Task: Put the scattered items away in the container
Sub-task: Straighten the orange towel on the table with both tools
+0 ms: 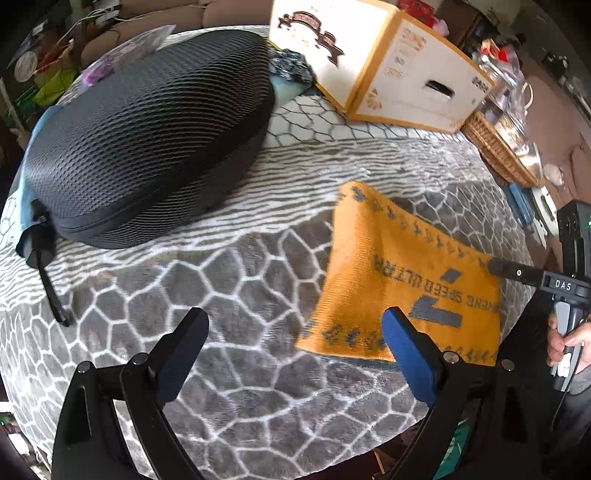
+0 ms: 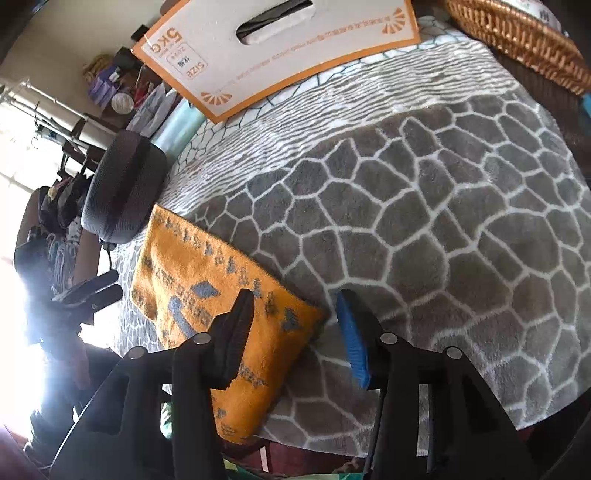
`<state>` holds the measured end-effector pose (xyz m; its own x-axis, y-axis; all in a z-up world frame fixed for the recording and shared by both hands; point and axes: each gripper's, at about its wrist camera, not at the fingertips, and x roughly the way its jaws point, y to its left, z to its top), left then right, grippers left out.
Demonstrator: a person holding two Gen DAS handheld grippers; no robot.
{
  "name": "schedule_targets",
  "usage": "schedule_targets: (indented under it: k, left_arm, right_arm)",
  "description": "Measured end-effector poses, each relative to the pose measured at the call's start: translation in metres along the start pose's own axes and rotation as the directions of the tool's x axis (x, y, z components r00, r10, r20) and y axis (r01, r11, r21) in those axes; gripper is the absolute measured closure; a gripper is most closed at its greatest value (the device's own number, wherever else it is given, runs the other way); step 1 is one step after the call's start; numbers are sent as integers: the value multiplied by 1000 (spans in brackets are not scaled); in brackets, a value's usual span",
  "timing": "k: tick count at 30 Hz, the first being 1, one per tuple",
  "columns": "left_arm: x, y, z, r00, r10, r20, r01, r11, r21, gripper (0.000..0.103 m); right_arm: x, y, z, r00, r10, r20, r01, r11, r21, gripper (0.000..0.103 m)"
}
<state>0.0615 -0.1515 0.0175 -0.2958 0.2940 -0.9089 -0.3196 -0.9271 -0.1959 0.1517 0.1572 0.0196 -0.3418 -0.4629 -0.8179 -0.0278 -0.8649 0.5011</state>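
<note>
An orange towel with dark lettering lies flat on the grey patterned blanket, near its front edge; it also shows in the right wrist view. A white and orange cardboard box stands at the back; its handle slot shows in the right wrist view. My left gripper is open above the blanket, left of the towel. My right gripper is open and hovers over the towel's right corner. It shows in the left wrist view at the towel's right edge.
A large black textured hard case lies at the back left, with a strap hanging at its end. A wicker basket with glassware stands at the right edge. The blanket covers the table.
</note>
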Motion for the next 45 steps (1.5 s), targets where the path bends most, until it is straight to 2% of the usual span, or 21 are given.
schedule_targets:
  k: [2,4,5,6,7,9,12,16,18,22,23,24,25,27,30,32,34,37,39,42,45]
  left_arm:
    - [7,-5,0,1000,4,-18,-4,1000,14,9]
    - [16,-8,-4,998,28,-53,-27,999,31,31]
    - [20,-8,-6,997,23,-74,-20,999,32,59]
    - [21,-8,-7,997,10,-78,-8,1000,26,67]
    - [21,-8,-7,997,-1,-71,2,1000,18,69]
    - [21,-5,-5,996,-49,-76,47,999,-21,89]
    - [14,0,-1,988,-143,-57,138,987,-82,95]
    - [-4,-5,14,961,-276,-10,272,952,-138,96]
    - [-22,-9,23,952,-303,31,304,943,-137,96]
    - [-79,-24,33,930,-323,178,340,938,-72,96]
    - [-86,-28,33,925,-333,184,348,936,-55,95]
    - [-83,-30,30,931,-328,162,340,939,-55,94]
    - [-73,-30,24,947,-299,121,309,949,-69,94]
    - [-36,-27,5,983,-181,-13,179,981,-75,88]
    - [0,-10,-27,987,-74,-145,58,992,-112,88]
    - [-1,0,-35,988,-73,-138,53,988,-143,88]
    - [-11,7,-29,992,-80,-95,64,985,-159,87]
    - [-25,5,-5,999,-51,-15,48,987,-154,71]
    - [-24,0,14,999,6,35,-2,991,-133,64]
    - [-8,-11,36,994,107,36,-104,991,-79,64]
    - [20,-21,47,965,261,-14,-261,965,4,64]
  right_arm:
    - [4,5,-2,1000,-2,-11,2,999,-33,87]
    - [5,14,-3,1000,-19,-4,19,996,-82,91]
    - [4,18,-2,1000,-24,5,24,995,-99,92]
    - [1,21,-2,1000,-19,18,21,994,-108,92]
    - [-3,24,-1,999,-5,38,10,993,-115,93]
    - [-15,27,2,997,9,75,0,993,-120,93]
    - [-29,44,11,994,25,110,-6,987,-163,93]
    - [-50,79,30,989,30,145,9,967,-256,93]
    - [-65,98,42,985,31,172,22,954,-299,93]
    - [-102,128,55,966,40,256,58,929,-366,93]
    - [-106,131,55,962,29,273,78,925,-372,93]
    - [-105,130,56,960,4,281,106,921,-374,93]
    - [-95,127,56,962,-46,268,147,917,-371,90]
    - [-67,115,56,972,-132,194,196,911,-362,81]
    - [-28,83,41,954,-280,107,300,894,-335,73]
    - [-25,66,30,948,-300,110,319,898,-302,73]
    - [-29,59,28,955,-273,115,295,914,-278,73]
    - [-34,62,33,960,-246,136,275,923,-271,69]
    - [-33,69,37,963,-223,152,258,925,-278,69]
    - [-22,75,41,968,-205,145,239,929,-282,69]
    - [-4,78,41,965,-225,132,255,921,-295,69]
